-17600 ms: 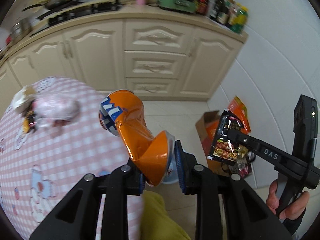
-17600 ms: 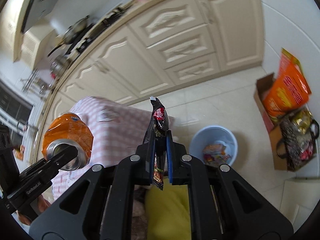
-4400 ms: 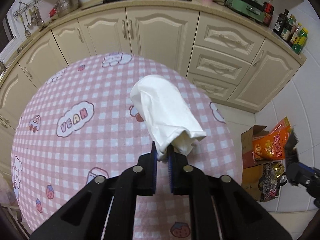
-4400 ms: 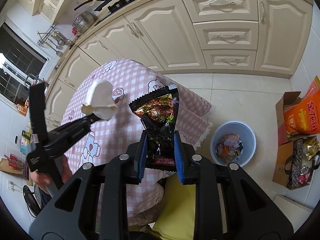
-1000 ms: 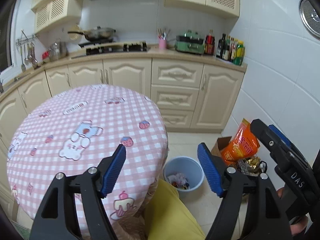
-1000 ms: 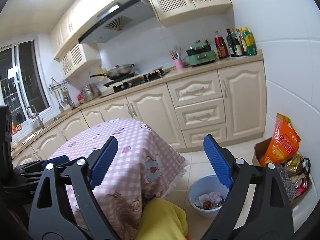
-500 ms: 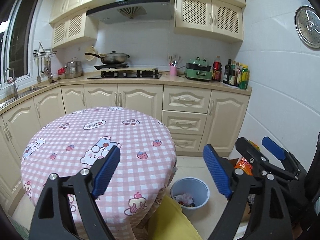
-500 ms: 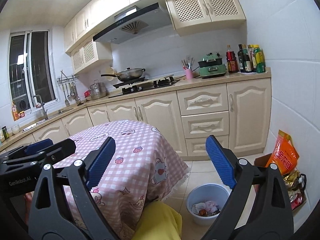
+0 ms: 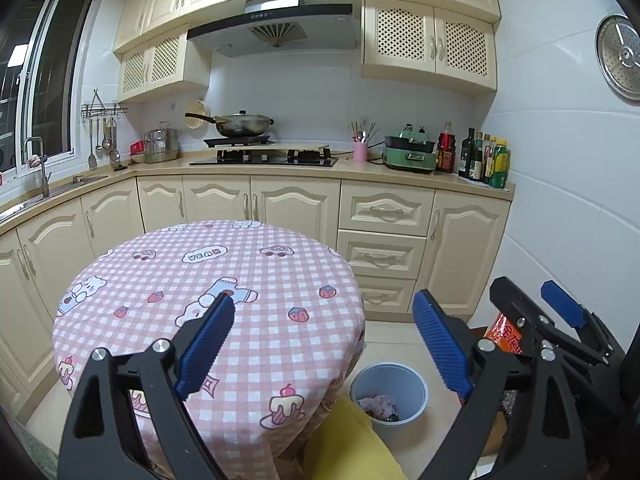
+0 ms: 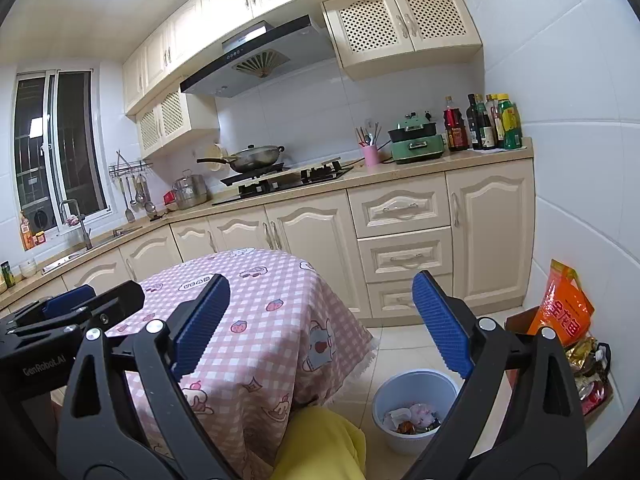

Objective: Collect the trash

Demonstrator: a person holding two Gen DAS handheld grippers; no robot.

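Kitchen floor: bin (image 9: 390,381) holds trash (image 10: 412,419); left tongs (image 9: 324,344) opening, empty.

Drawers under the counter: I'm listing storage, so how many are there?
3, stacked between the cabinet doors beyond the table: top drawer, middle drawer, bottom drawer, partly behind the right gripper's finger. More may be hidden.

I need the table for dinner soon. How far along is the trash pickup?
Nearly done, it seems. The pink checked tablecloth shows no trash on it, and the pale blue plastic bin on the floor holds wrappers and tissue. Nothing is in hand: the left gripper is opening, empty, and the right gripper stands open, empty. Nothing visible remains.
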